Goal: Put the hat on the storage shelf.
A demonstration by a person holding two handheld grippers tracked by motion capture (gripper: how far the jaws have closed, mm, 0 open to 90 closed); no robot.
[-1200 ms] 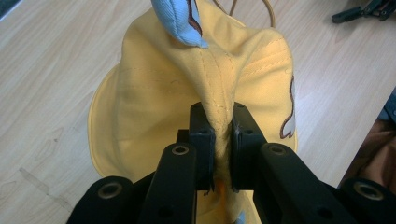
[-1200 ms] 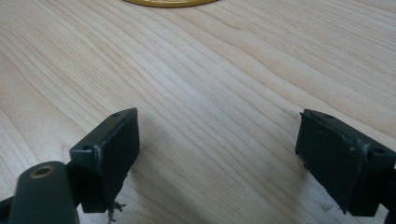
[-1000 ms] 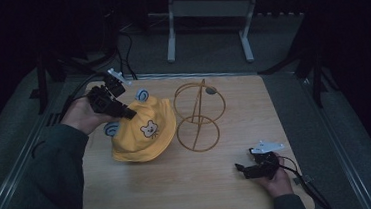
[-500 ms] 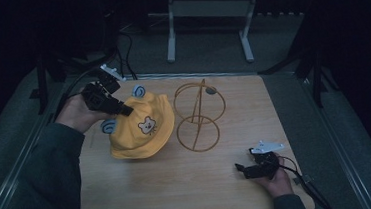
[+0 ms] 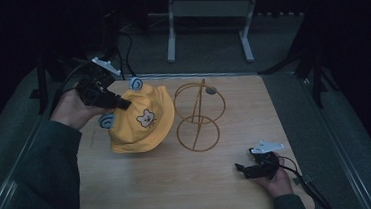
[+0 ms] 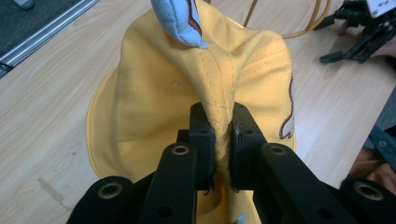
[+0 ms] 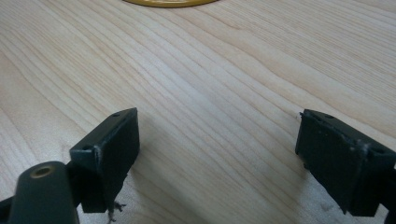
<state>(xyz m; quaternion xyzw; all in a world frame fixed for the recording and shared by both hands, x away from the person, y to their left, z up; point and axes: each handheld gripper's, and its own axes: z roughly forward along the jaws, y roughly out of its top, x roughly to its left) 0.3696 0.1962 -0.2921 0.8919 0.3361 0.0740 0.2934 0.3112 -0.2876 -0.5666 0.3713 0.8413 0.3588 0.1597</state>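
The left gripper [image 6: 219,135] pinched the hat [image 5: 142,120] beside the stand [image 5: 198,114]; the right gripper [image 7: 217,158] rested wide open, holding nothing.

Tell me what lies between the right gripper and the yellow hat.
In the high view, bare wooden table lies between the right gripper and the yellow hat; the wire stand sits just off that line.
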